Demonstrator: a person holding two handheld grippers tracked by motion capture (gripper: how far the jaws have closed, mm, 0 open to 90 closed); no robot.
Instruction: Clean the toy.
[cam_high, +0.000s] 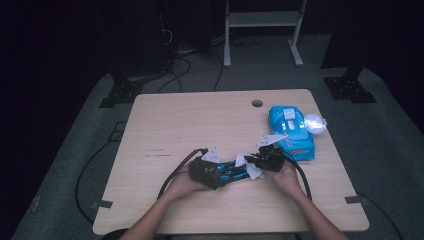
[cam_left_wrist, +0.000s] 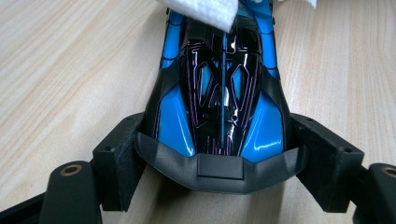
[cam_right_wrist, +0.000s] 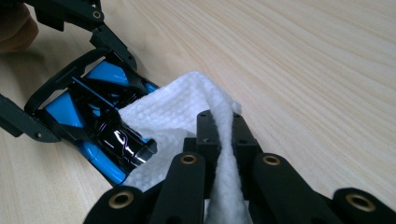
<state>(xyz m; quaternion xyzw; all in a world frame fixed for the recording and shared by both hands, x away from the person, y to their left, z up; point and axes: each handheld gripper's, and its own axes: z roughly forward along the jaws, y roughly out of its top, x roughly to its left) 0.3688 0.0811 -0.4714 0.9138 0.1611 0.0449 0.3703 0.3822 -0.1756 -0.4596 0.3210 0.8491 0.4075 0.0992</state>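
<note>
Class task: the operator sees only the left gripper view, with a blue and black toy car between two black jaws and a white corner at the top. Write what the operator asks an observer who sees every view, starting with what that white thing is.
Operator: What is the white thing at the top?
Observer: A white wipe, pinched in the right gripper and draped over the far end of the toy car.
Operator: Where might it have come from?
Observer: Perhaps from the blue wipes pack on the table, beyond the right hand.
Operator: Is anything beside that pack?
Observer: Yes, a shiny clear object at its right edge; I cannot tell what.
</note>
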